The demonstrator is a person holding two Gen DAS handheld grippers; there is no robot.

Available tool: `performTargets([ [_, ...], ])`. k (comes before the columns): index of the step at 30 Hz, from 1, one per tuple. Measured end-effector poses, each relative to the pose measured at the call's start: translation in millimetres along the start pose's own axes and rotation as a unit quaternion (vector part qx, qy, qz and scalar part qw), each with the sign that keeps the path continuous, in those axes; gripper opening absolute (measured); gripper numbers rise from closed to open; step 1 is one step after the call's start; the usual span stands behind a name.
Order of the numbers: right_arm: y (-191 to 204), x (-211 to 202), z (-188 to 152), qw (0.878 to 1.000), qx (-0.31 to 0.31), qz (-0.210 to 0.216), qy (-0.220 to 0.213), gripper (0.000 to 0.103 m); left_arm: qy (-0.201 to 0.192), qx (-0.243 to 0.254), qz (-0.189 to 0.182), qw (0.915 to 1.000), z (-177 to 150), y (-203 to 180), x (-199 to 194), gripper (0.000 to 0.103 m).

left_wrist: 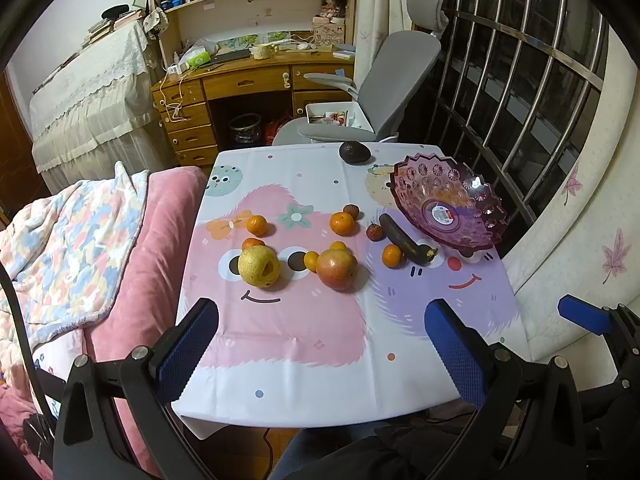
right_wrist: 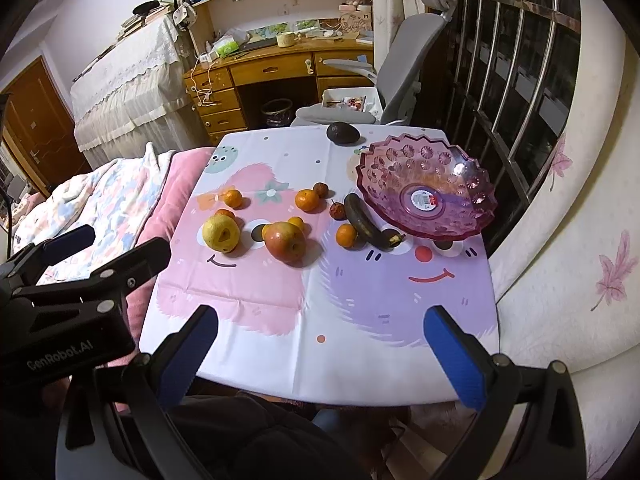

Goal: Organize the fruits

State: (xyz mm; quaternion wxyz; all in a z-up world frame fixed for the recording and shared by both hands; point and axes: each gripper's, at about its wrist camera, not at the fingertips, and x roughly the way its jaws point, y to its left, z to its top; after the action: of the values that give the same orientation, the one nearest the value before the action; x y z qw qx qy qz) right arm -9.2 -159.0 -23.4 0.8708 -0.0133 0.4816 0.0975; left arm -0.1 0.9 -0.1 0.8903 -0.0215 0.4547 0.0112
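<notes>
The left tool (left_wrist: 322,336) and the right tool (right_wrist: 320,342) both hover at the near edge of the worktop (right_wrist: 360,368), each with its blue pads spread wide apart and nothing between them. Out from them, the fruit lies scattered on the cartoon cloth (left_wrist: 304,344), all of it placed relative to the empty purple bowl (right_wrist: 428,184) (tilted, at the far right): a blackened banana (right_wrist: 366,222) just beside its near-left rim, a red apple (right_wrist: 285,241) and a yellow pear (right_wrist: 221,233) farther left, small oranges (right_wrist: 307,200) around them, and a dark avocado (right_wrist: 342,133) beyond the bowl's far-left rim.
</notes>
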Motion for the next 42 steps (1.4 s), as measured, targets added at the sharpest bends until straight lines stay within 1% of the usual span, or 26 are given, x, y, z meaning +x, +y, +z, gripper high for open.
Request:
performTargets([
  [6, -1.1, 1.4, 3.7, 1.0, -0.004, 0.004, 0.005, 0.103, -0.001, -0.001, 0.001, 1.0, -6.0, 6.5, -6.2, 0.102],
  [12, -1.2, -1.3, 2.1, 1.0, -0.009, 0.01, 0.011, 0.103, 0.001, -0.005, 0.004, 1.0, -4.4, 11.5, -7.0, 0.102],
  [14, -1.8, -2.1, 1.6, 1.0, -0.011, 0.013, 0.013, 0.103, 0.002, -0.009, 0.008, 0.9999, -6.4, 3.8, -12.1, 0.102],
  [18, -3.8, -1.0, 3.7, 1.0, -0.015, 0.016, 0.017, 0.103, 0.004, -0.012, 0.01, 0.9999, -9.1, 5.2, -14.6, 0.102],
  [26, 0.5, 0.3, 4.4, 0.999, -0.018, 0.024, 0.022, 0.103, 0.008, -0.02, 0.017, 0.9996, -12.2, 12.7, -13.5, 0.102],
  [30, 7.2, 2.4, 4.1, 0.999, -0.017, 0.026, 0.023, 0.103, 0.007, -0.021, 0.015, 0.9996, -11.7, 14.5, -12.0, 0.102],
  [36, 18.6, 7.9, 8.3, 0.999, 0.002, 0.042, 0.016, 0.103, 0.009, -0.018, -0.002, 0.9998, -7.1, 36.3, -4.5, 0.101],
  [39, 28.4, 10.4, 12.7, 0.999, 0.001, 0.033, 0.005, 0.103, 0.01, -0.019, -0.013, 0.9997, -4.1, 54.6, 0.4, 0.101],
  [42, 44.5, 13.2, 16.5, 1.0, -0.016, 0.007, -0.02, 0.103, 0.011, -0.012, -0.017, 0.9997, -0.3, 69.9, 7.3, 0.101],
])
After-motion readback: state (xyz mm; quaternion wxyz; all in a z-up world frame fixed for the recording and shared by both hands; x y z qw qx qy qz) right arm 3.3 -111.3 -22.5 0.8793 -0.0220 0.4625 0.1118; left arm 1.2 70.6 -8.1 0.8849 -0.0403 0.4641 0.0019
